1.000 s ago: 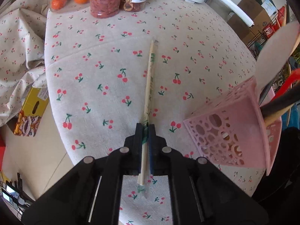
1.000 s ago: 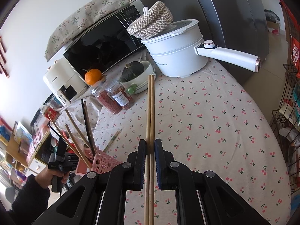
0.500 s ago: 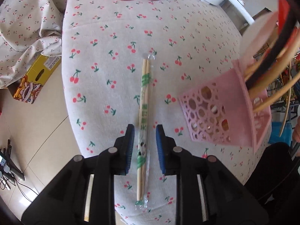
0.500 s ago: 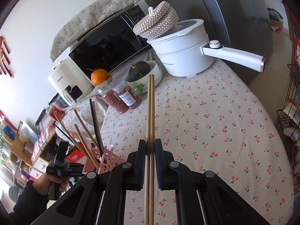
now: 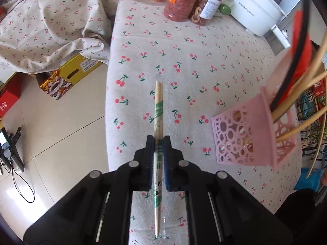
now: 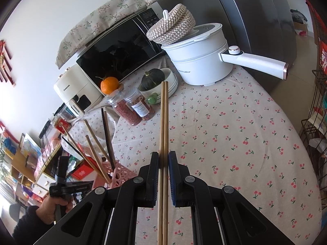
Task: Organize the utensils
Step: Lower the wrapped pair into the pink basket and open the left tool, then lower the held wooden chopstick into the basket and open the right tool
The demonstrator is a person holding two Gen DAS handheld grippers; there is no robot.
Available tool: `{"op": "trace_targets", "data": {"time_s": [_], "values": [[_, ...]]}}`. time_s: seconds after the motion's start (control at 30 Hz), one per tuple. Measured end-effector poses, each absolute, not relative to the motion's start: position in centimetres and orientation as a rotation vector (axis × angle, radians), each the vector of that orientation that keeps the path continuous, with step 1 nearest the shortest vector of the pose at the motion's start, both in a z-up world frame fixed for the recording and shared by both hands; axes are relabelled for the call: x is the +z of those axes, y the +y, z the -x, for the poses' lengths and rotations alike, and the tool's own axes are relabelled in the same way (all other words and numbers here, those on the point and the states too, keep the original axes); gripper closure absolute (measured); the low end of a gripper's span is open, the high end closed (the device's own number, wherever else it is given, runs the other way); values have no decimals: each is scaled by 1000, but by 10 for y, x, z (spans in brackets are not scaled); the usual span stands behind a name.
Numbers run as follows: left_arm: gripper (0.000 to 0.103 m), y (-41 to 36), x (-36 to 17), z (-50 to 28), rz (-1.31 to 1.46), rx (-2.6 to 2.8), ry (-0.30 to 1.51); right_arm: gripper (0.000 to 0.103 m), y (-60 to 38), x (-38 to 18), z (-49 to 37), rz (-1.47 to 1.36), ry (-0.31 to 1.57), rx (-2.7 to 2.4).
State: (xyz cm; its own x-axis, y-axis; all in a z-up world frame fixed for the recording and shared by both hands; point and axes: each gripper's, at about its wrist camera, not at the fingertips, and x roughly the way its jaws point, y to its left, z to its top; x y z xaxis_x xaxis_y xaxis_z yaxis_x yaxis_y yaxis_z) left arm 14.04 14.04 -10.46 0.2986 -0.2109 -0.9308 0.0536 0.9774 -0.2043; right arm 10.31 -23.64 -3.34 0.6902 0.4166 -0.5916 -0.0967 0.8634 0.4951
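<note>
wall (image 6: pixel 36 30): white | floor (image 5: pixel 67 122): pale tiles | fridge (image 6: pixel 255 20): dark grey | shelf unit (image 6: pixel 22 171): wooden

We see the right claw (image 6: pixel 163 161) clamped on a pair of plain wooden chopsticks (image 6: pixel 164 118), which run straight up the middle of the view, their tips over the bowls. Below lies the worktop (image 6: pixel 235 134) under a cherry-print cloth. At its far edge stand a white electric pot (image 6: pixel 198 61) with a woven basket (image 6: pixel 171 26) on its lid, a microwave (image 6: pixel 120 49), stacked bowls (image 6: pixel 170 81) holding a dark squash (image 6: pixel 152 78), two spice jars (image 6: pixel 132 107) and an orange (image 6: pixel 109 84). At lower left a hand (image 6: pixel 51 208) grips the left claw's handle (image 6: pixel 61 183), just beside a pink utensil holder (image 6: pixel 120 175) with chopsticks standing in it.
</note>
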Motion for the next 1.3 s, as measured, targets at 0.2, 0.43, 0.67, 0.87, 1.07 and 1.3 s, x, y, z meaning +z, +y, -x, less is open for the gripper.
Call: {"op": "trace_targets", "data": {"time_s": [0.2,0.43,0.67,0.87,1.07,1.3], "values": [[93,133,-14,-75,141,-194,886,93,-239,-25,-97,-488,721,316],[93,80,54,-41,66,-291,453,93,-236,-20,-94,-512,703,328],[93,31,36,-56,-38,-253,224,93,-245,-15,-88,-529,671,318],[93,21,8,-75,-42,-190,199,93,-259,-13,-90,-550,658,310],[93,22,-13,-80,-63,-154,208,93,-261,-10,-90,-558,651,316],[93,25,-15,-53,-59,-192,307,93,-251,-5,-86,-547,623,338]]}}
